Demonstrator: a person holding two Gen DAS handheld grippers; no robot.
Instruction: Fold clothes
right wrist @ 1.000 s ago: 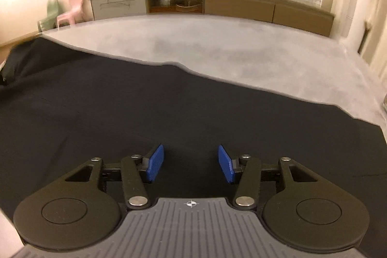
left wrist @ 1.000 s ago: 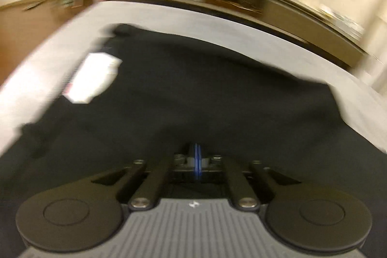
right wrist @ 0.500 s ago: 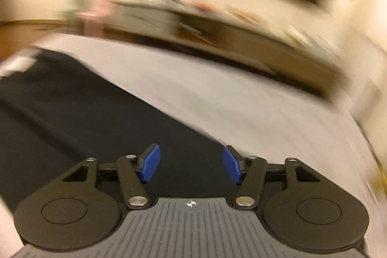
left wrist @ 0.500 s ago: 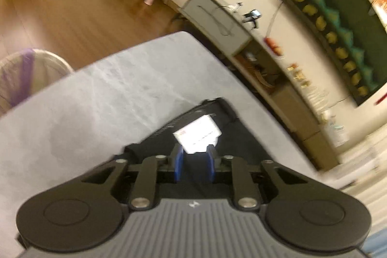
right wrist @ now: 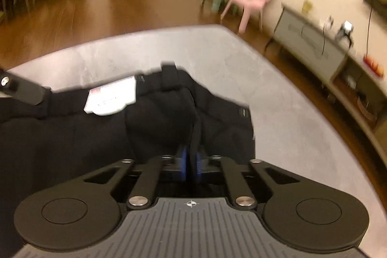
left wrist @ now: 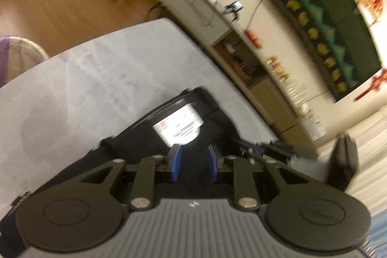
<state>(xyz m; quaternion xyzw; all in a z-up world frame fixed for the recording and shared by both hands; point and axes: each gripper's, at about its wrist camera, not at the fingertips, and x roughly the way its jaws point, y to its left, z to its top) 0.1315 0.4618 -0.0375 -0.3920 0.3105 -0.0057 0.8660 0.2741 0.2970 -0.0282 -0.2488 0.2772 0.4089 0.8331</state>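
The black garment [right wrist: 72, 137] lies on the grey table [right wrist: 278, 113], its white tag [right wrist: 111, 98] facing up. The right gripper [right wrist: 191, 163] pinches a fabric ridge; the left gripper [left wrist: 193, 161] stands spread above the cloth. Step in hand: forming a fold. Next: the left gripper likely needs to grasp an edge.

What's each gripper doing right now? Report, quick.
Left gripper: open, over the black garment.
Right gripper: shut on the black garment.
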